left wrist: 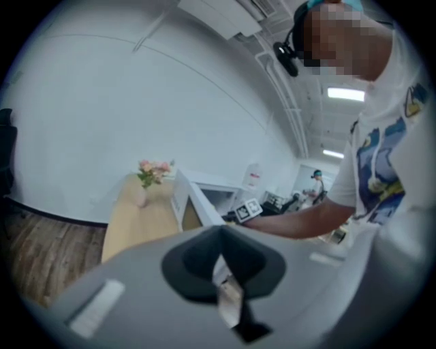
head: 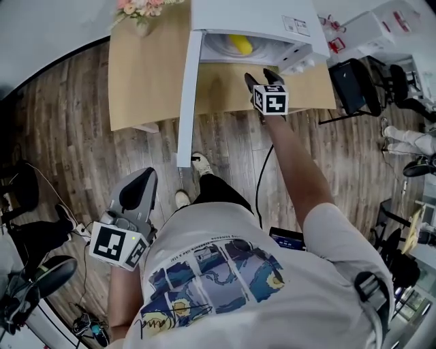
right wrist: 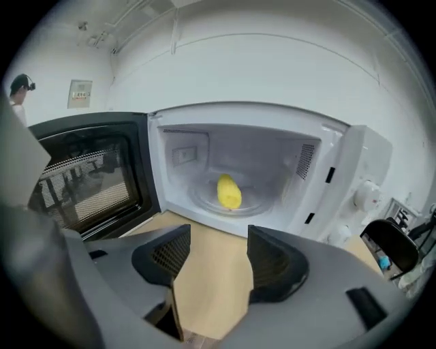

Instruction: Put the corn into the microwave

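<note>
The yellow corn (right wrist: 229, 191) lies on the glass turntable inside the white microwave (right wrist: 354, 170), whose door (right wrist: 88, 177) stands swung open to the left. In the head view the corn (head: 240, 44) shows inside the cavity at the top. My right gripper (right wrist: 218, 262) hovers over the wooden table just in front of the opening, open and empty; in the head view the right gripper (head: 264, 77) sits below the microwave (head: 259, 20). My left gripper (head: 136, 191) hangs low by the person's side, away from the table, its jaws shut on nothing (left wrist: 219, 266).
The wooden table (head: 146, 75) carries a vase of pink flowers (head: 139, 10) at its far left. The open door (head: 187, 95) juts out past the table's front edge. Chairs and equipment stand on the wood floor to the right (head: 361, 82).
</note>
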A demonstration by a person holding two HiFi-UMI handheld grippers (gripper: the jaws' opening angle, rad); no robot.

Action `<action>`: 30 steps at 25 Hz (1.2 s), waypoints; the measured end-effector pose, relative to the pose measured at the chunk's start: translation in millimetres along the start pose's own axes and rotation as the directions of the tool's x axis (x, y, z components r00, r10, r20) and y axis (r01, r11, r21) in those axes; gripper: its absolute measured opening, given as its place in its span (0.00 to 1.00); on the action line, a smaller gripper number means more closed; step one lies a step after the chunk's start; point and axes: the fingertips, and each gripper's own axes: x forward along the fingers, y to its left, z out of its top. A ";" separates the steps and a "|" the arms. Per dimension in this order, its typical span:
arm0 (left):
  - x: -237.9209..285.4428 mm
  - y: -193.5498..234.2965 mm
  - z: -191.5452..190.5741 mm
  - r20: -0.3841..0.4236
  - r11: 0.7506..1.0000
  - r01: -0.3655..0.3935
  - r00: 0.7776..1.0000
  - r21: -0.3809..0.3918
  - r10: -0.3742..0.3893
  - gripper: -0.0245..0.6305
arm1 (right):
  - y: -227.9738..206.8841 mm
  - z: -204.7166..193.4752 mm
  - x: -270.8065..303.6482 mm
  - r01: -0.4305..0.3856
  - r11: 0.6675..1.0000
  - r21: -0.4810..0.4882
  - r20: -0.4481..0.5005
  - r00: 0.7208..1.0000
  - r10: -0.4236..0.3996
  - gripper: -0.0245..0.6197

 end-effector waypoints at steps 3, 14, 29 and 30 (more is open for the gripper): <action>-11.3 -7.0 -5.3 0.007 1.000 0.025 1.000 0.012 -0.025 0.05 | 12.2 -12.4 -30.0 -0.005 1.000 0.018 0.003 1.000 0.005 0.44; -48.4 -38.8 -39.8 0.004 0.989 0.109 0.994 0.105 -0.110 0.05 | 87.3 -48.1 -164.1 -0.047 0.996 0.079 0.064 0.997 0.042 0.34; -87.1 -64.6 -66.2 0.025 0.974 0.189 0.981 0.128 -0.194 0.05 | 185.1 -81.8 -307.8 -0.138 0.988 0.069 0.094 0.987 0.131 0.09; -89.3 -65.0 -66.5 0.027 0.973 0.190 0.980 0.129 -0.195 0.05 | 190.8 -81.5 -311.7 -0.147 0.987 0.066 0.097 0.985 0.140 0.09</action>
